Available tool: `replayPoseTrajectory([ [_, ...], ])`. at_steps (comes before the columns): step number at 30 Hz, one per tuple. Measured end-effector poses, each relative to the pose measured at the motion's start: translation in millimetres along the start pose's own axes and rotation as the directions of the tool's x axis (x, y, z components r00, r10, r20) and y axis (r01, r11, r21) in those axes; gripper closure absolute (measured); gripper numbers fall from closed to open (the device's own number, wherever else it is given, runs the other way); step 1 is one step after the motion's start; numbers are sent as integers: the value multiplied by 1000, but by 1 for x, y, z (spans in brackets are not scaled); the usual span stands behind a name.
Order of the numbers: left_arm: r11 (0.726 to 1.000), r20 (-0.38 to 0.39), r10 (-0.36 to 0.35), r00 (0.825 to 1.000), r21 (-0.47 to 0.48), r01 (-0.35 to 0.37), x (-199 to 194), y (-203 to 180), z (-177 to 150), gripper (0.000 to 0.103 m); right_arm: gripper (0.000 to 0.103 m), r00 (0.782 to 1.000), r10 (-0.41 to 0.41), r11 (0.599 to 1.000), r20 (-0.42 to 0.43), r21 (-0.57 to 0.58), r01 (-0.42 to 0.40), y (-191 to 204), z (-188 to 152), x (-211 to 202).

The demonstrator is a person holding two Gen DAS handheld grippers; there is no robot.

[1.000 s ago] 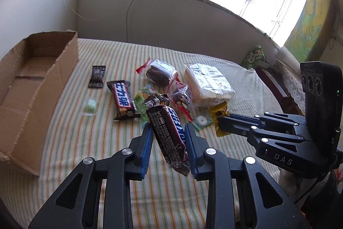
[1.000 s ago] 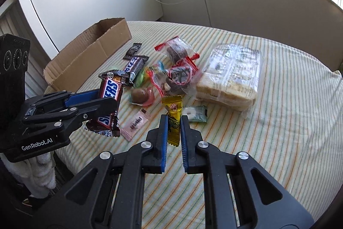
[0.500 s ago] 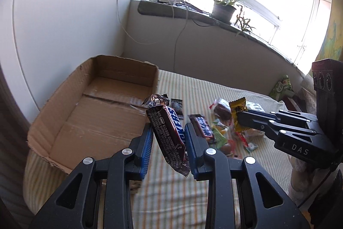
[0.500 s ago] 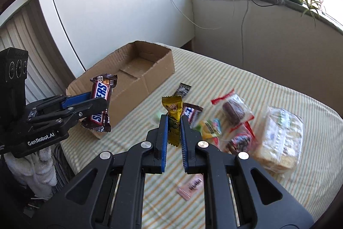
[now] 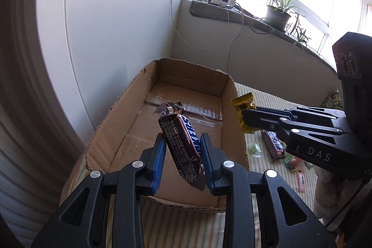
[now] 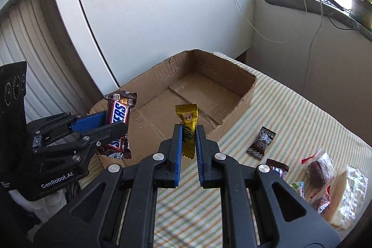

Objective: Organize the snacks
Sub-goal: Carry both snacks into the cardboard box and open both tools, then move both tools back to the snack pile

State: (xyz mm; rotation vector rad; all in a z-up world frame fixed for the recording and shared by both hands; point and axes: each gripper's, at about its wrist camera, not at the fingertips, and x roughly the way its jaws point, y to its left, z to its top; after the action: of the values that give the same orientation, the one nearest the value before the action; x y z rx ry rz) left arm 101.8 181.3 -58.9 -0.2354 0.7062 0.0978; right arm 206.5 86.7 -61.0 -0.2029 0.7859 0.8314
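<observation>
Brown corrugated card makes up the open box [image 5: 130, 131], which sits on a striped cloth [image 6: 290, 108] against a white wall; its floor is bare, showing only taped flaps. In the left wrist view the left gripper [image 5: 182, 150] is clenched on a Snickers bar [image 5: 183, 143], which stands tilted with its crimped top leaning toward 11 o'clock, over the near end of the box. At 3 o'clock from it, the right gripper [image 5: 244, 119] reaches in from the right edge, clamped on a small yellow sweet packet [image 5: 243, 106] held just by the box's right wall.

In the right wrist view that same packet stands upright between the blue pads [image 6: 178, 143], the box behind it at 12 o'clock, and the other gripper with its bar sits at 9 o'clock, over the box's near left corner.

Other snacks lie on the cloth outside the box: a small dark sachet [image 6: 261, 142] at 3 o'clock of the packet, a second Snickers bar [image 5: 274, 145], a wrapped brown cake [image 6: 318, 169], and a clear bag of pale biscuits [image 6: 348, 199] at 4 o'clock. A potted plant [image 5: 279, 13] stands on the windowsill [image 5: 209, 11] at 1 o'clock
</observation>
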Motion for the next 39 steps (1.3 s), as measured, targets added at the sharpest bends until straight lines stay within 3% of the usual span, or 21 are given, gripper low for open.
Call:
replayPoseTrajectory([
  [11,1000,-1,17,1000,13,-17,6,2,0,74,91,999,25,1000,-36,-11,-25,8,5,27],
  [13,1000,4,23,1000,19,-23,4,1,0,74,83,999,18,1000,-33,-12,-18,8,4,26],
  [15,999,6,27,1000,21,-27,2,0,0,72,60,1000,14,1000,-21,-7,-14,6,5,25],
  [17,999,8,29,1000,17,-29,0,-1,-1,70,55,1000,8,1000,-5,-1,-8,3,5,20],
  [22,999,14,17,1000,35,-17,-5,-11,-5,70,54,1000,-13,1000,21,6,13,-4,-1,2],
  [29,996,41,-52,998,77,49,-17,-40,-10,70,42,996,-62,998,61,30,60,-28,-20,-33],
  [39,980,-21,-150,988,128,151,-8,-89,-25,70,40,986,-155,984,65,98,149,-87,-67,-93],
])
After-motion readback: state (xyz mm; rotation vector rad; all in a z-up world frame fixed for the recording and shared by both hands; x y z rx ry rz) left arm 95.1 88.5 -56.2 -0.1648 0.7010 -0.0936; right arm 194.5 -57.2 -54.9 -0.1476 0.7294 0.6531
